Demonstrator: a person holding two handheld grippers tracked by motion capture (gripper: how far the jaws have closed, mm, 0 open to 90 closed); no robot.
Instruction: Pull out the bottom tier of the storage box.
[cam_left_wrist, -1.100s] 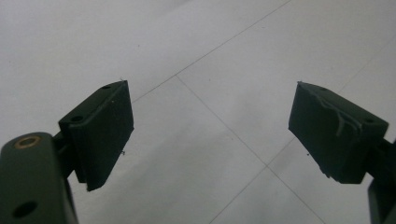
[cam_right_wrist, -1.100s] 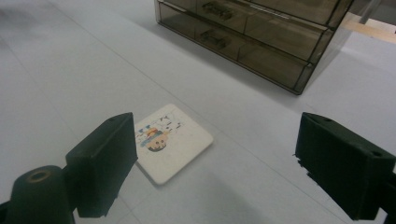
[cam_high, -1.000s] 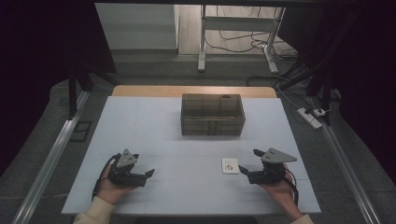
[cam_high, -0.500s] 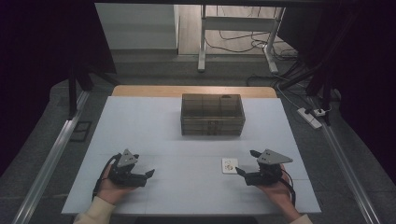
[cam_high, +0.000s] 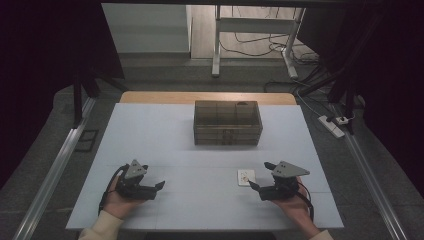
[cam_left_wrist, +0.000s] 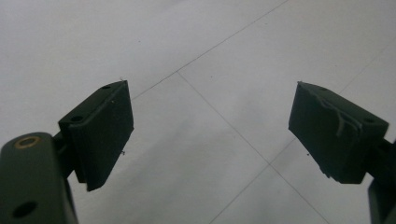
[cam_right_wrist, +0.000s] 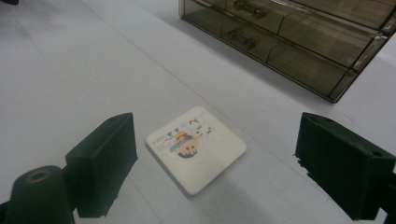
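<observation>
A small square white tile (cam_right_wrist: 196, 148) with rounded corners lies flat on the matt white table (cam_high: 165, 135), printed on top with a little colourful picture and lines of text too small to read. In the right gripper view it sits between and just ahead of the right gripper (cam_right_wrist: 215, 168), whose two black block-shaped jaws stand wide apart with nothing in them; the tile is turned so one corner points towards 12 o'clock, and being square it has no long axis. In the high view the tile (cam_high: 246, 176) lies just beside that gripper (cam_high: 260, 176) at its 10 o'clock. Farther off at 12 o'clock stands a smoky translucent plastic drawer box (cam_high: 228, 122), rectangular, long side across the table; its right end is cut off in the right gripper view. The left gripper (cam_left_wrist: 210, 135) rests at the table's 7 o'clock, jaws spread apart over bare surface crossed by thin seam lines, one rubbery pad (cam_left_wrist: 338, 130) scuffed
</observation>
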